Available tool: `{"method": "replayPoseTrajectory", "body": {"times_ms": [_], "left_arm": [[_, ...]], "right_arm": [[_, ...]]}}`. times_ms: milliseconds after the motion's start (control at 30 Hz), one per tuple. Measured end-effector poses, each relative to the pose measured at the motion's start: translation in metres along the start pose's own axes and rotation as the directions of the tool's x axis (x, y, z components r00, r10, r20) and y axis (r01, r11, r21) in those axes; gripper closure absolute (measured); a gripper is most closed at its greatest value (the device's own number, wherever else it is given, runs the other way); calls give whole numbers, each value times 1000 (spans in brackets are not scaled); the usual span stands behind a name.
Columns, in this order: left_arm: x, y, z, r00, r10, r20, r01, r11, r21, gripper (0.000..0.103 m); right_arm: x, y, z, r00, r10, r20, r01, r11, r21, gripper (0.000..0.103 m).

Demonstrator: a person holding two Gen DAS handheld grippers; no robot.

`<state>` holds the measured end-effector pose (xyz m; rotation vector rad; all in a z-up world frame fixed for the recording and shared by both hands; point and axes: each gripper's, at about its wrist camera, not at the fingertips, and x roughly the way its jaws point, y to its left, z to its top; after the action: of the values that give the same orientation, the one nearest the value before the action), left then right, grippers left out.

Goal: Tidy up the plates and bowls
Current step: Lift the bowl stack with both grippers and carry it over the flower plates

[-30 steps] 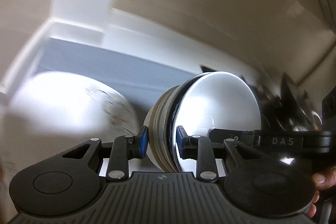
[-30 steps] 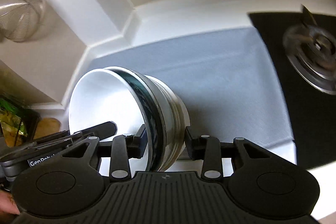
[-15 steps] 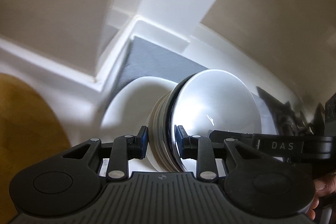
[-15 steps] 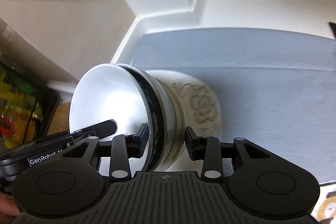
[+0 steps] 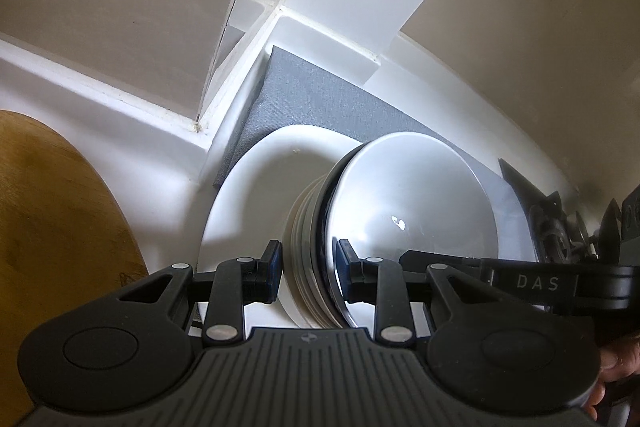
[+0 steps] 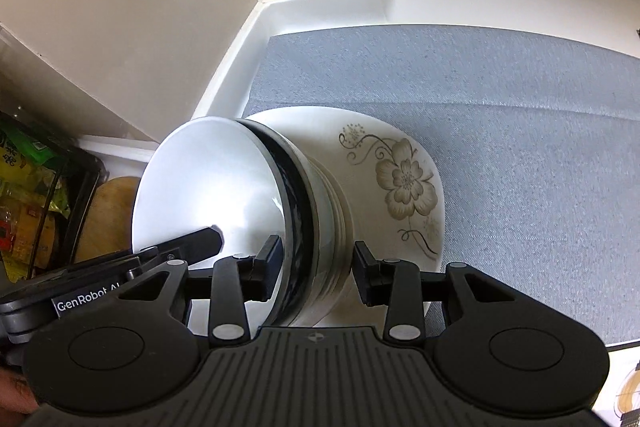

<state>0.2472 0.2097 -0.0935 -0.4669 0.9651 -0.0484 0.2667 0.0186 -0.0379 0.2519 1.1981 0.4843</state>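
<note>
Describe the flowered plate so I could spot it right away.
Start at the grey mat that fills the white counter's corner. At the mat's near left end lies one wide white plate, under the stack of bowls gripped from both sides. Unlike the plain bowls, it is flat, with a brown flower on it.

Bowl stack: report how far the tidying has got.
Done: a flowered plate already lies on the grey mat. In hand: the stack of bowls is gripped at opposite rims by the left gripper and right gripper, over the plate. Left: set it down and release; whether it touches yet is unclear.
</note>
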Motion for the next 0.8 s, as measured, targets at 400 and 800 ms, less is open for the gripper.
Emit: {"method": "replayPoseTrajectory", "body": {"times_ms": [400,800], "left_arm": [[1,-6,1,1000,24,6,-24,1000,4,71],[-5,-5,1,999,26,25,-27,1000,5,70]], "right_arm": [[3,-3,-1,1000,8,6,-8,1000,23,62],[1,-2,0,1000,-8,30,8,1000,-5,62]]}}
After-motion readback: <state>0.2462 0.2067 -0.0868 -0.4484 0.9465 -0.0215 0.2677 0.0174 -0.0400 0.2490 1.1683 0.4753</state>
